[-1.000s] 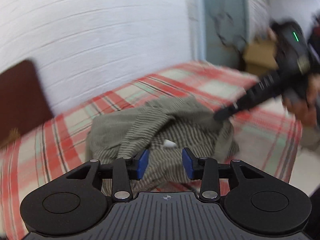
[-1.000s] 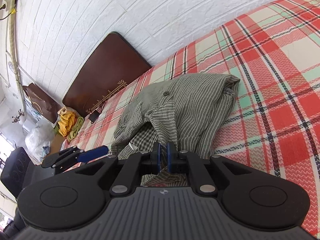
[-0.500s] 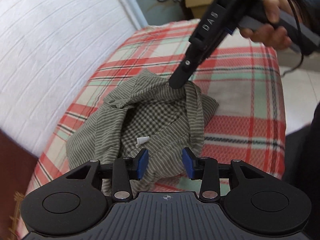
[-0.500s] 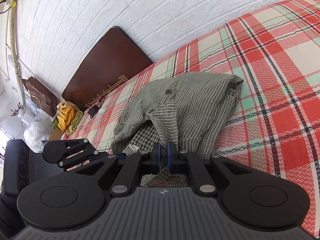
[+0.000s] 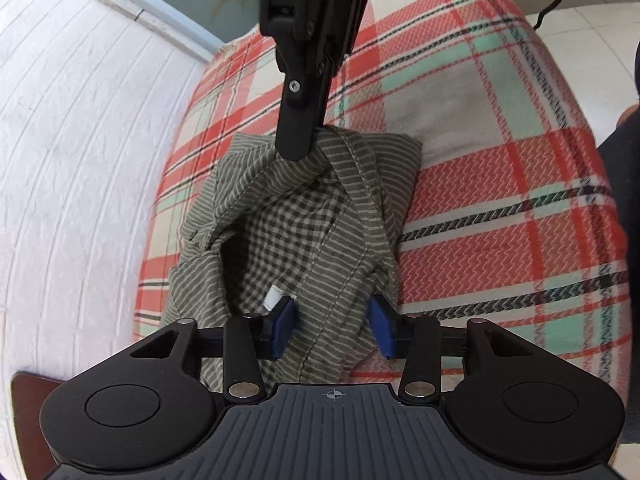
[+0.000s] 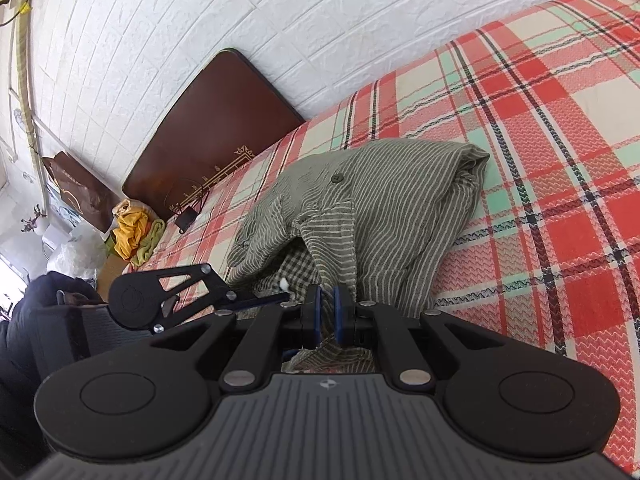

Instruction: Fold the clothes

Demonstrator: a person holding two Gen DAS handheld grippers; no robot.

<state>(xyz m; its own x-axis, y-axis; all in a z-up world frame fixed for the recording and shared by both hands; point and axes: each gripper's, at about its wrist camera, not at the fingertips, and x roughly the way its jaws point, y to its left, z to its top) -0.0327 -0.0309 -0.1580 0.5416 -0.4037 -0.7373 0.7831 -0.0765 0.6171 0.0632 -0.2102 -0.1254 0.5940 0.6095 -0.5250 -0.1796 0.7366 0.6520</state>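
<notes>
A green striped shirt (image 5: pixel 352 184) with a checked lining lies crumpled on the plaid bed cover (image 5: pixel 500 220). My left gripper (image 5: pixel 333 326) has come down over the shirt's near edge. Its jaws are closing with a striped band of cloth between the blue pads (image 5: pixel 285 326), which stand apart without squeezing it. My right gripper (image 6: pixel 325 312) is shut on a fold of the same shirt (image 6: pixel 380 208). In the left wrist view the right gripper (image 5: pixel 298 142) reaches in from the top and holds the shirt's far end lifted. The right wrist view shows the left gripper (image 6: pixel 276 300) low at the left.
A white brick wall runs along the bed. At the head stand a brown headboard (image 6: pixel 208 132), a black charger with its cable (image 6: pixel 186 216), a yellow and green pile of clothes (image 6: pixel 134 232) and a brown paper bag (image 6: pixel 76 188). A person's dark sleeve (image 5: pixel 624 240) is at the right.
The left gripper rolled and came down closer to the shirt, so its pads now straddle the near edge and stand slightly narrower. The right gripper stayed put, still holding the cloth.
</notes>
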